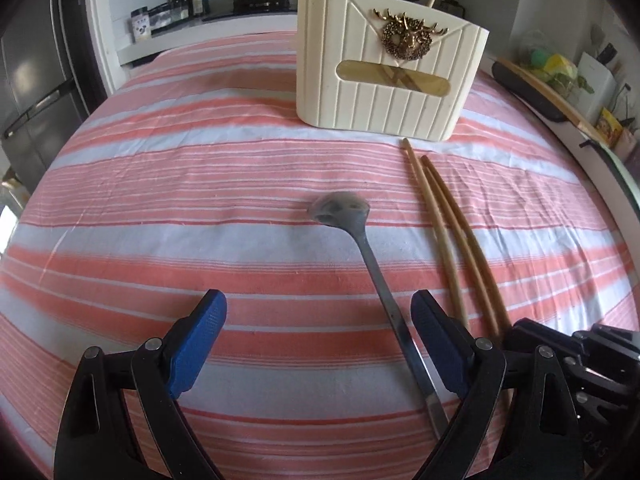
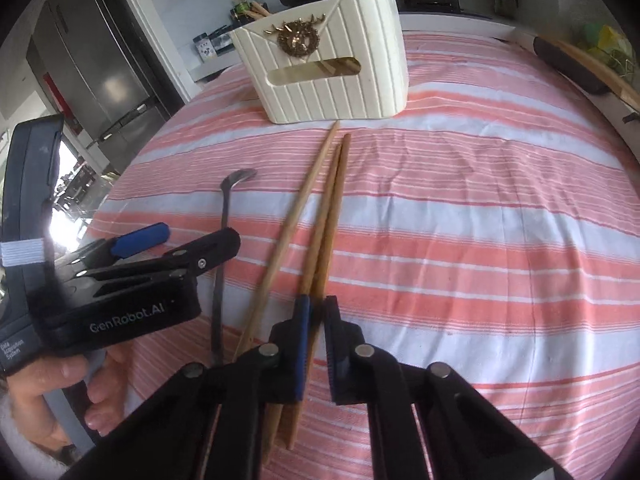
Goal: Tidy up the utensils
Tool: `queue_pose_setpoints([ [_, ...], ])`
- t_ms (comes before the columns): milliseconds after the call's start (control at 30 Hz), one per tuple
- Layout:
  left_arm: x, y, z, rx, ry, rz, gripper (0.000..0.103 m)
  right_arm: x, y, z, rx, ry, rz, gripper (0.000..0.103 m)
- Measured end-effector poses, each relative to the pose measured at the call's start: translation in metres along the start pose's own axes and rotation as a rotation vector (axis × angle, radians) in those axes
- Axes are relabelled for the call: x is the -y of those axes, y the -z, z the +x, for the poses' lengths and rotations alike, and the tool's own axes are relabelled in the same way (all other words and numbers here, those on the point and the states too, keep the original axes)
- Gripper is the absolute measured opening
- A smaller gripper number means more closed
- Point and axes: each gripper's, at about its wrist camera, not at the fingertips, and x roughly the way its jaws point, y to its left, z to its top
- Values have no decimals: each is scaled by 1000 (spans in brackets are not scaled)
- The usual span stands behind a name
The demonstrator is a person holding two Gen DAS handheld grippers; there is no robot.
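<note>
- Your left claw [image 1: 318, 344] hangs open above the spoon [image 1: 372, 264], whose handle lies just inside its right finger.
- Your right claw [image 2: 317, 350] is clamped on two chopsticks [image 2: 326, 224]; a third lies just left.
- The holder [image 1: 388, 64] stands far on the striped desk [image 1: 160, 184].

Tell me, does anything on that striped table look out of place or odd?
Nothing is spilled or broken. A metal spoon and three wooden chopsticks lie loose on the striped cloth in front of the cream utensil holder, which already holds other chopsticks. The loose ones splay at uneven angles.
</note>
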Motion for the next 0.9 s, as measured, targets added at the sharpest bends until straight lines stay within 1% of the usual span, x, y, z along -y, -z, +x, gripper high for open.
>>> queue_pose_setpoints([
  [33, 0, 0, 1, 2, -4, 5, 93, -1, -1, 0, -4, 5, 1, 6],
  [100, 2, 0, 1, 9, -8, 15, 93, -7, -2, 0, -8, 41, -44, 6],
  [133, 4, -1, 2, 11, -5, 20, 91, -14, -4, 3, -12, 69, -86, 7],
  [200, 8, -2, 1, 17, 0, 38, 82, -22, -4, 5, -3, 116, -148, 7],
  [233, 10, -2, 0, 21, 4, 52, 74, -24, -4, 6, 8, 134, -167, 7],
  [267, 12, -1, -2, 27, 7, 67, 64, -25, -4, 7, 20, 153, -173, 7],
  [300, 12, 0, -4, 33, 11, 80, 59, -25, -4, 6, 30, 176, -169, 7],
  [367, 11, 3, -9, 39, 27, 90, 41, -20, -1, 2, 41, 187, -141, 6],
  [400, 9, 4, -11, 40, 37, 92, 36, -17, 2, -1, 46, 192, -128, 6],
  [433, 7, 5, -12, 36, 38, 98, 22, -13, 5, -4, 49, 204, -121, 6],
  [467, 5, 6, -12, 28, 23, 108, 18, -8, 9, -8, 51, 217, -114, 6],
  [500, 2, 8, -12, 31, 26, 116, 16, -3, 12, -13, 54, 226, -102, 6],
  [533, -2, 11, -13, 28, 31, 125, 13, 4, 16, -17, 55, 236, -88, 6],
  [600, -12, 15, -17, 23, 36, 145, 10, 18, 23, -25, 54, 257, -58, 6],
  [733, -37, 24, -27, -8, 71, 193, 10, 39, 42, -44, 47, 296, -10, 6],
  [833, -59, 29, -33, -38, 132, 202, 12, 48, 55, -57, 45, 302, 20, 6],
  [900, -69, 31, -37, -50, 168, 182, 21, 49, 62, -61, 50, 286, 39, 6],
])
